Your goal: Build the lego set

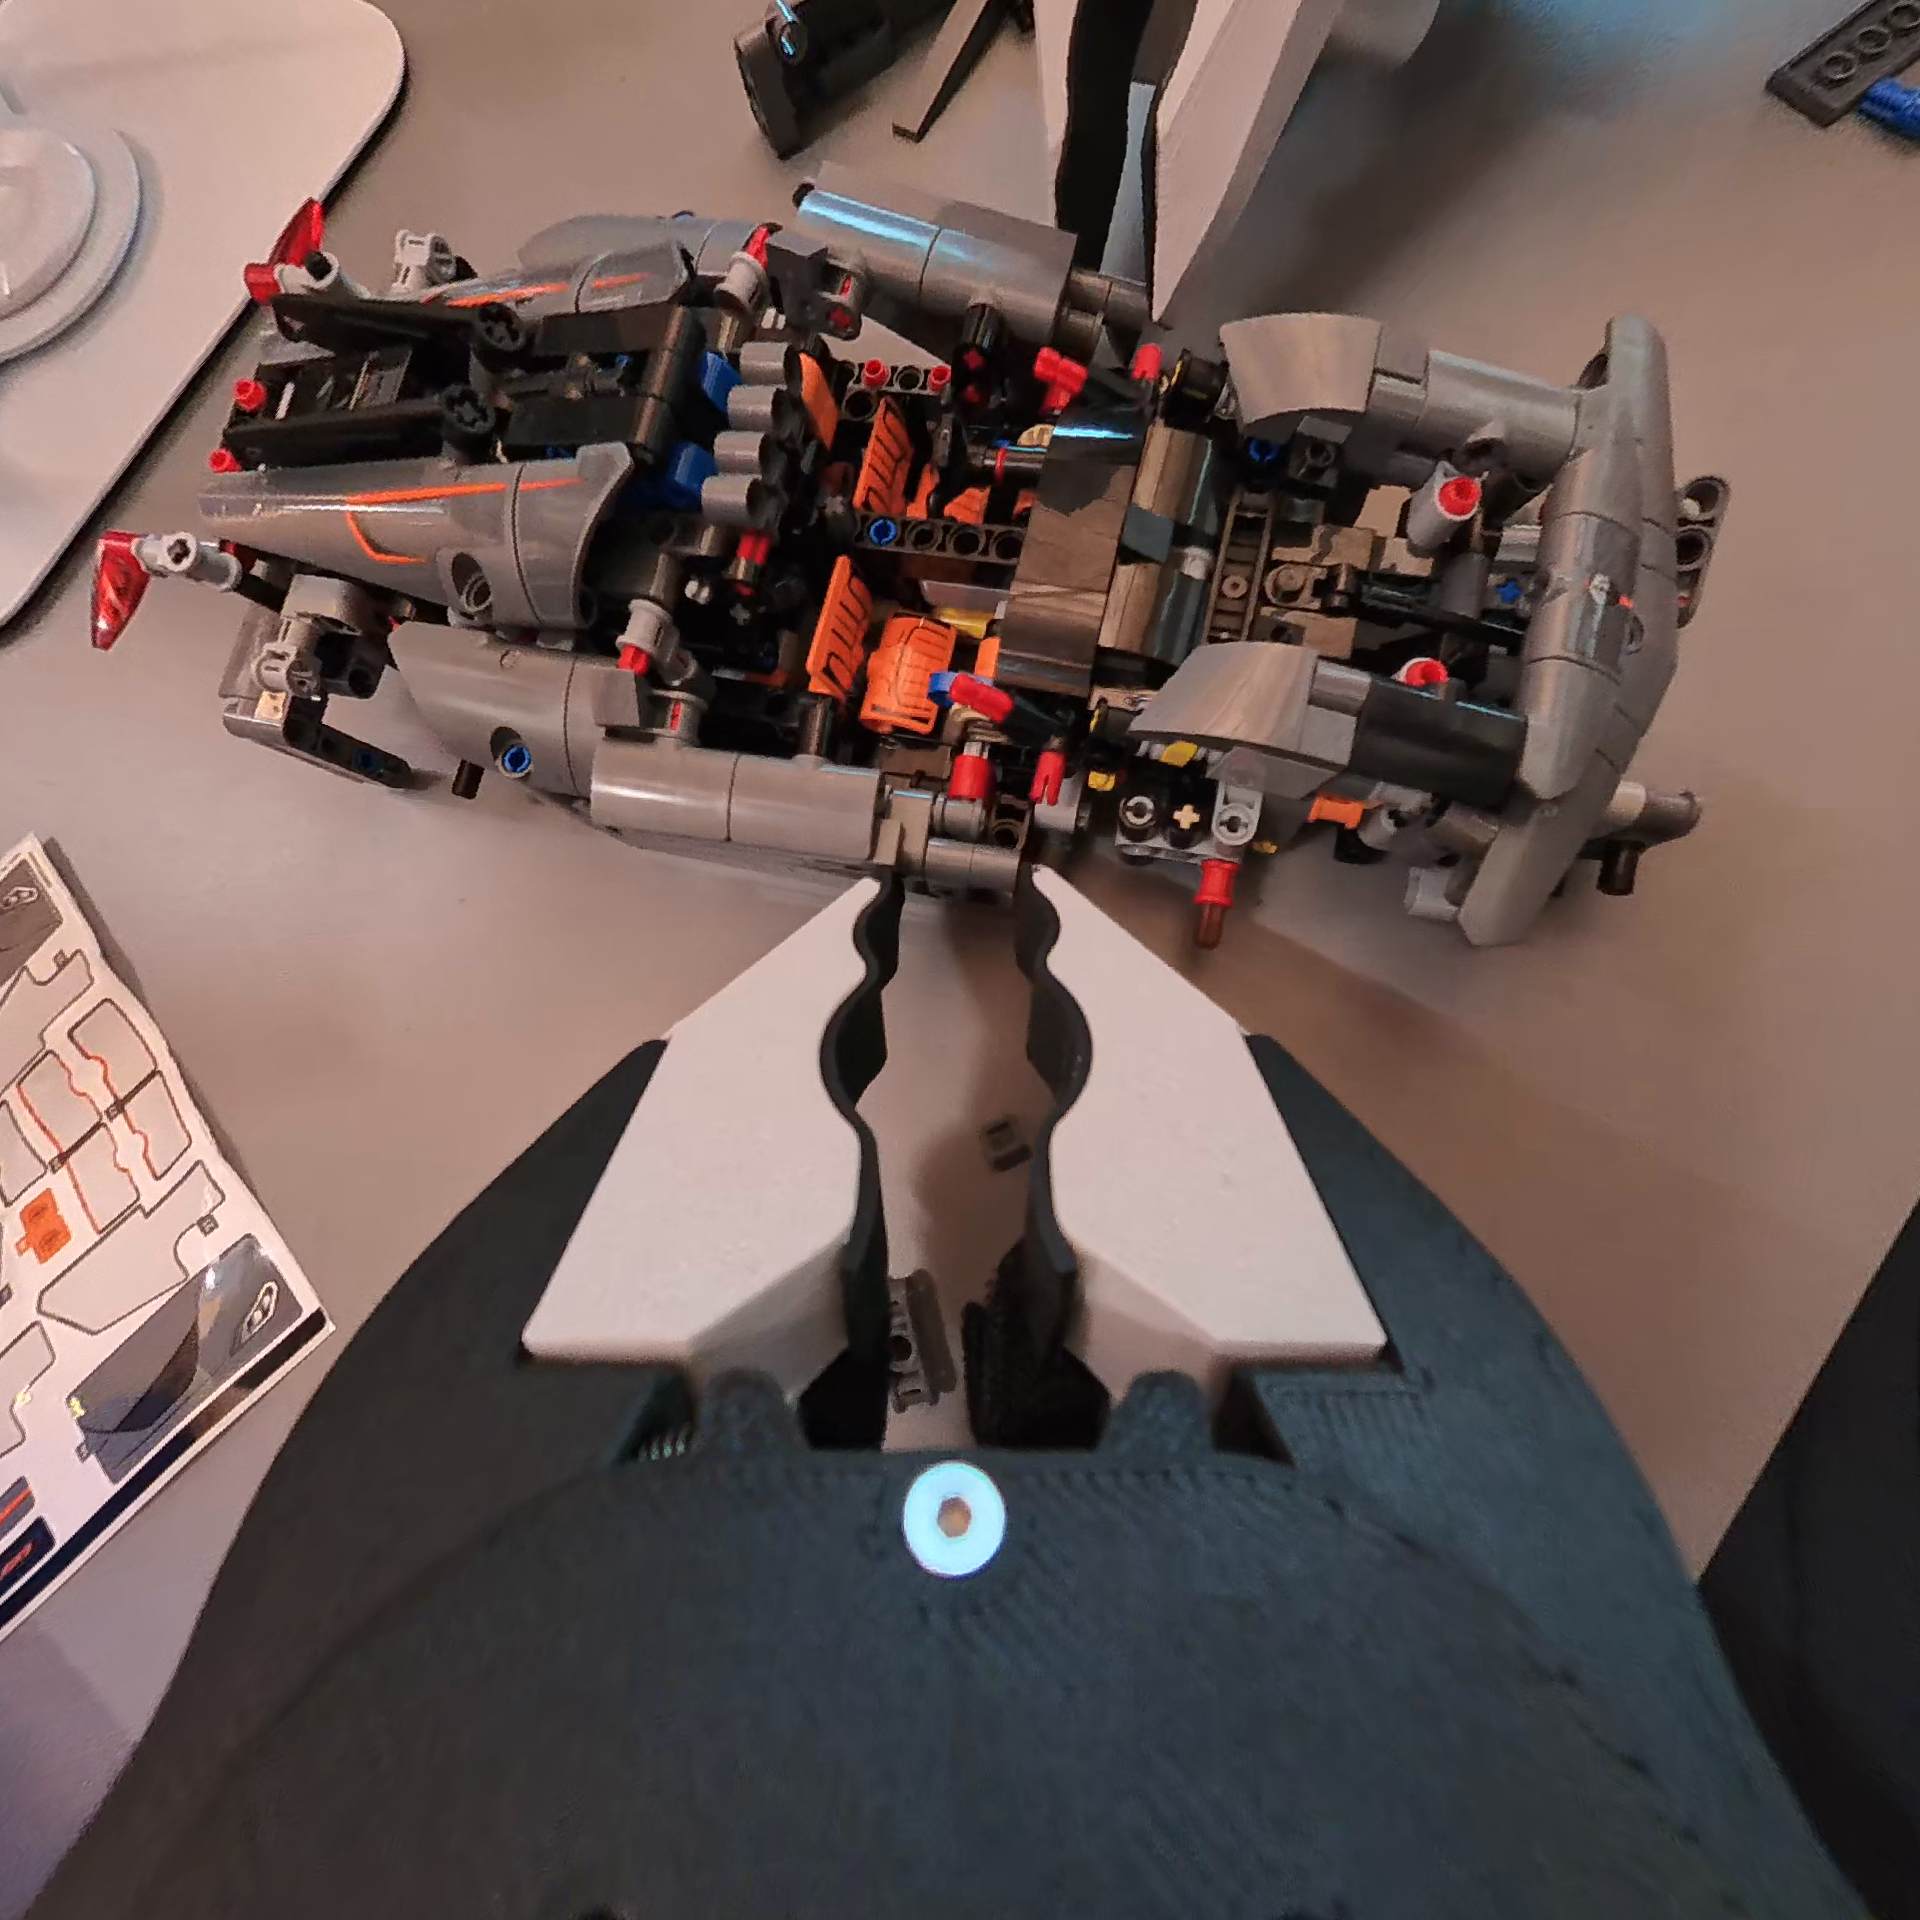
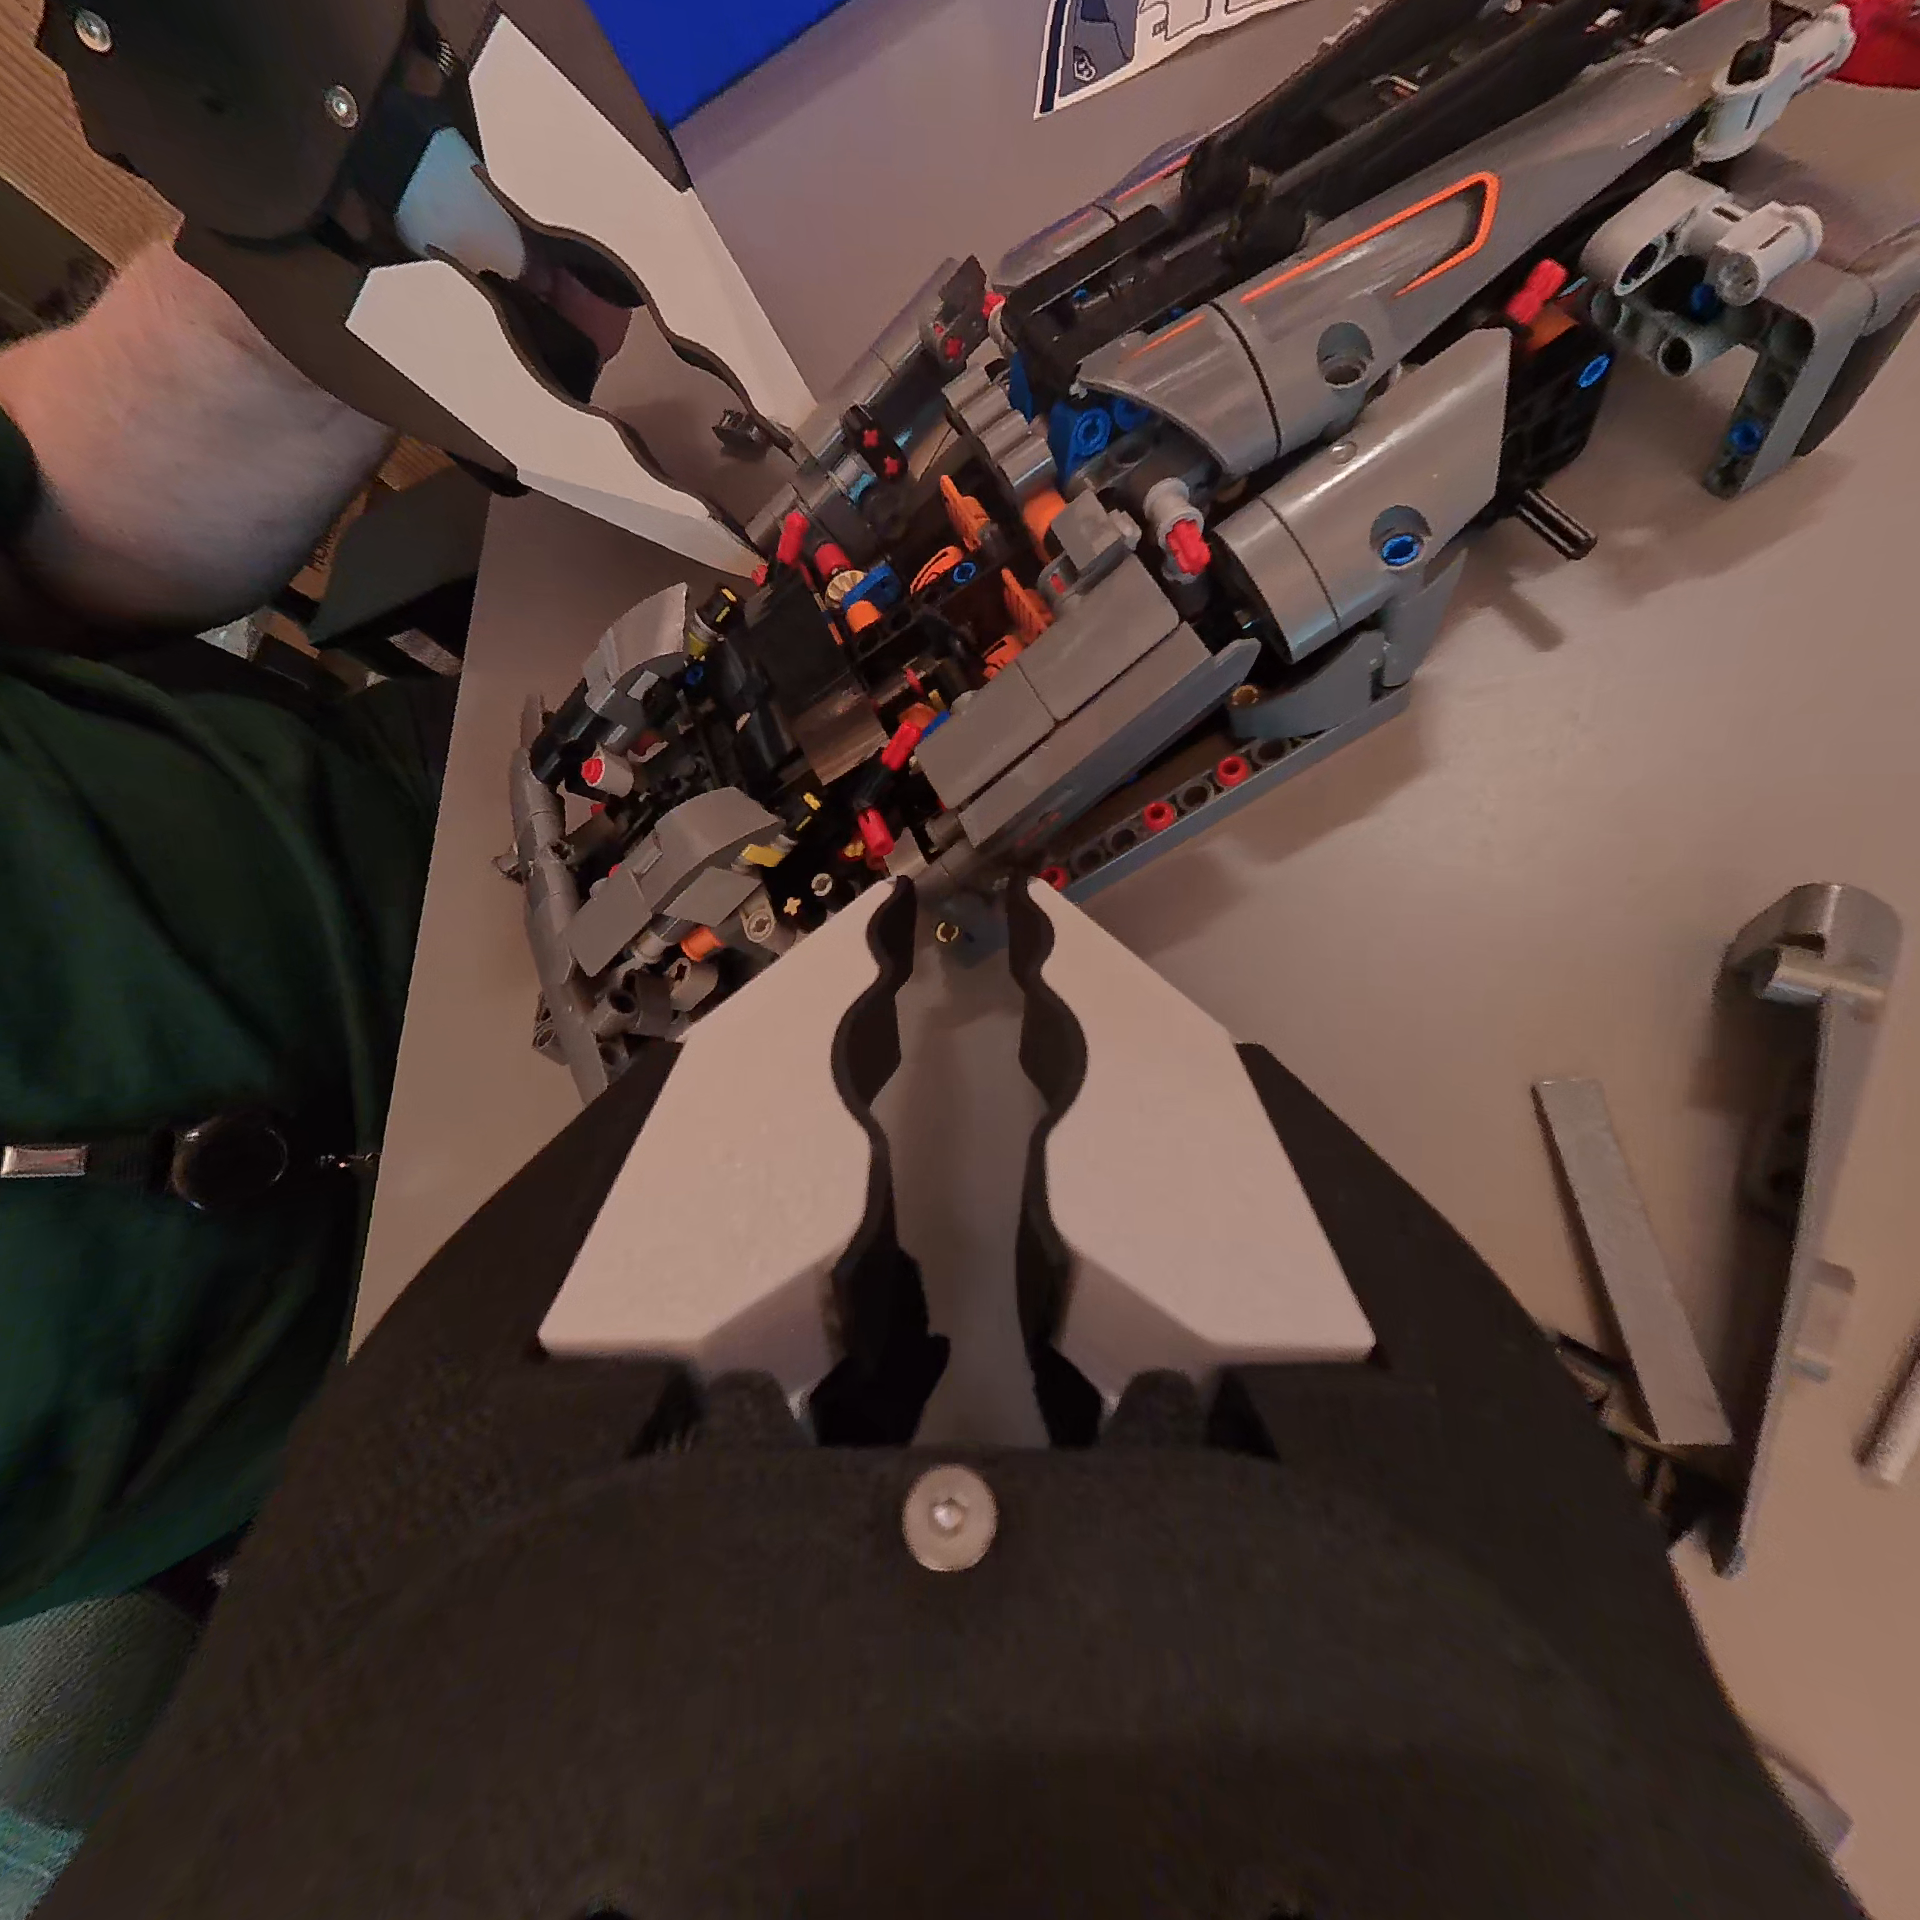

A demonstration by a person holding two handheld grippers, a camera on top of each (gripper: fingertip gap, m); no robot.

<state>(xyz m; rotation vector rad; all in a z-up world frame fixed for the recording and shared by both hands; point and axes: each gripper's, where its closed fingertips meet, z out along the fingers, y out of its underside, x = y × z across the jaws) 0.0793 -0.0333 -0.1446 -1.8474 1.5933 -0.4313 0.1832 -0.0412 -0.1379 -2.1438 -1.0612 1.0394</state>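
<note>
In the left wrist view the left tongs [image 1: 961, 883] sit at the near side of the lego car [image 1: 935, 582], which lies lengthwise across the grey desk [image 1: 1558, 1091] above the picture's centre; their tips straddle a small grey piece at the car's near edge, the jaws narrowly parted, and whether they pinch that piece or only bracket it cannot be told. My judgement is that a sideways pull here could pop the side panel loose or skid the whole car, since it rests free on the smooth desk. A sticker sheet [image 1: 114, 1226] lies at nine o'clock, a pale mat [image 1: 208, 208] at eleven o'clock, and a dark plate [image 1: 1860, 62] at one o'clock. In the right wrist view the right tongs [image 2: 961, 894] meet the car's [image 2: 1143, 571] lower edge at centre, jaws slightly apart around a dark grey bit there; a firm grip cannot be confirmed. The left tongs [image 2: 769, 509] reach in from eleven o'clock, so two opposing pushes might twist the frame apart. Loose grey parts [image 2: 1714, 1247] lie at three o'clock, where a swinging wrist could knock them. A person's green sleeve [image 2: 156, 1039] fills nine o'clock beyond the desk edge.
</note>
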